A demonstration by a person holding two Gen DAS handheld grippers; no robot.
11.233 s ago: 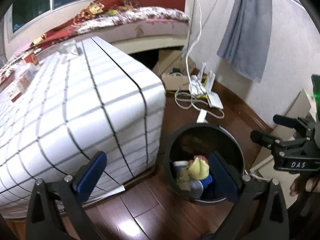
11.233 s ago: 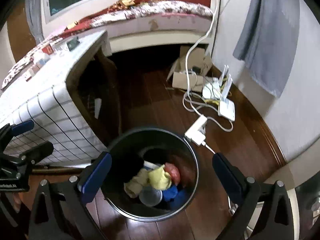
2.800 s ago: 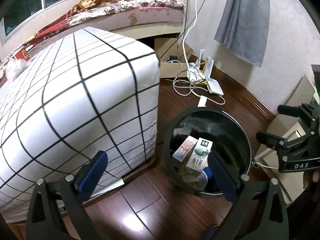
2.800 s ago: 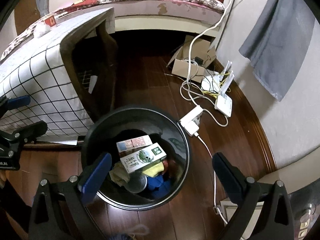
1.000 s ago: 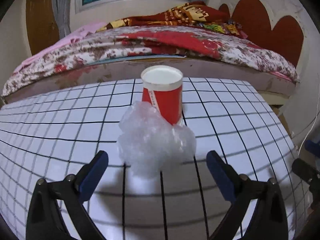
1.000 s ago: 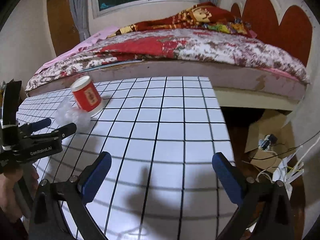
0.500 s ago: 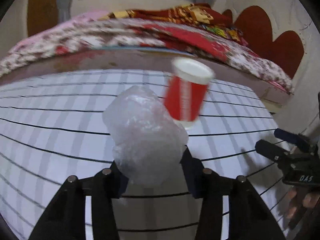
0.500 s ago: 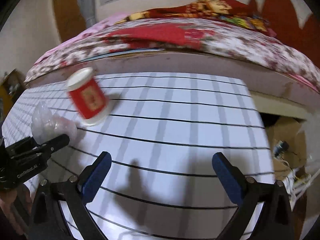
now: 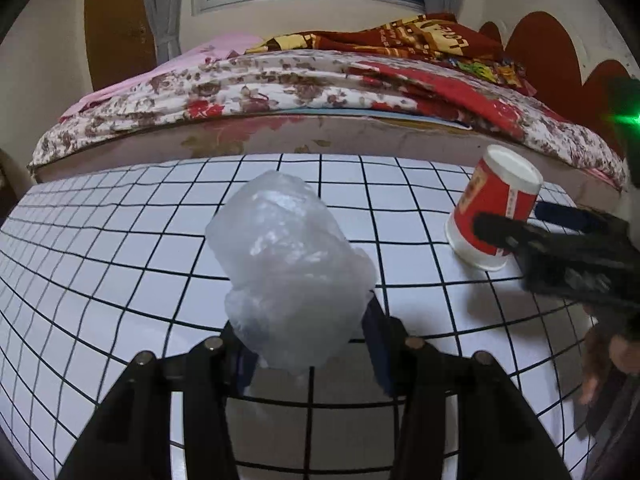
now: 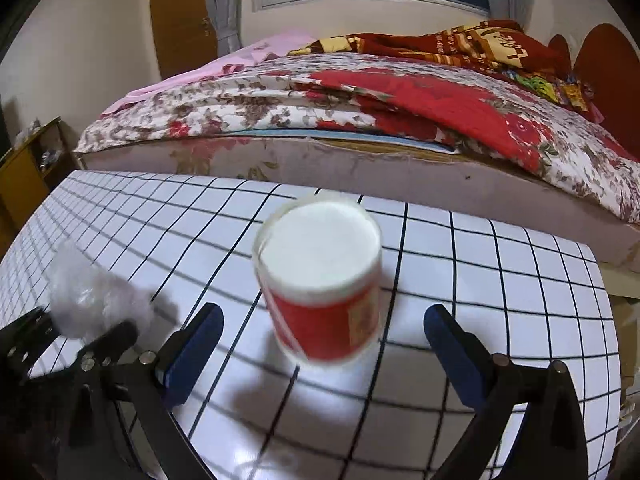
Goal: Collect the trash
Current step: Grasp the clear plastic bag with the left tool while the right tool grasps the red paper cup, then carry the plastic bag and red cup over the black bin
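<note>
— Crinkled clear plastic wad (image 9: 288, 276) sat pinched in our left gripper (image 9: 304, 344), jaws closed on it, centre of the left view.

— And our right gripper (image 10: 320, 344)?

— Jaws stood open either side of the red paper cup (image 10: 324, 292), not touching it; the cup stood upside down on the checked desk (image 10: 500, 280), mid-frame.

Crinkled translucent plastic bag (image 9: 288, 268), paper cup (image 10: 324, 280) (red, matt), glossy gridded tabletop (image 9: 120, 240), quilted floral bedspread (image 10: 280, 108)
</note>
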